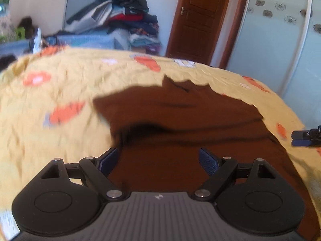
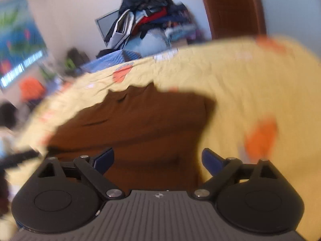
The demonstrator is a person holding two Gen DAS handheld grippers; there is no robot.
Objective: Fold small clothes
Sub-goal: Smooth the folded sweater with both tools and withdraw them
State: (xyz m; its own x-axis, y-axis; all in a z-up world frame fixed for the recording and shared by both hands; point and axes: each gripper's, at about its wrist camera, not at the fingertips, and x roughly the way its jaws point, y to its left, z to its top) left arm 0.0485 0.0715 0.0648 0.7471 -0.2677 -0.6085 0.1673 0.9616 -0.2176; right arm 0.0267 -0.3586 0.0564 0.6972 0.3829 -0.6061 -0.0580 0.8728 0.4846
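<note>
**Brown cloth waiting on the yellow bed**

A soft, dark brown piece of clothing [image 1: 180, 120] is lying spread out on a wrinkled yellow bed cover with orange and white shapes [image 1: 60, 88]. It is being seen from just above by both cameras. Part of it looks doubled over, with a fold line running across its middle, but the pictures are blurred, so how neat the fold is cannot be told.

The left gripper [image 1: 158, 160] is being held with its blue pads wide apart. Nothing is being held between them. The right gripper [image 2: 158, 160] is being held wide apart too, and it is empty as well. A small bit of the right gripper is also being caught at the right edge of the left camera's view, off to the side of the cloth.

The brown cloth looks thin, light and floppy. It is likely to sag and crumple when it is lifted, and it is not likely to break. It is best taken by its edges or corners, one in each gripper, so it is kept flat.

A messy pile of mixed clothes [image 1: 124, 14] is being seen far behind the bed.
</note>
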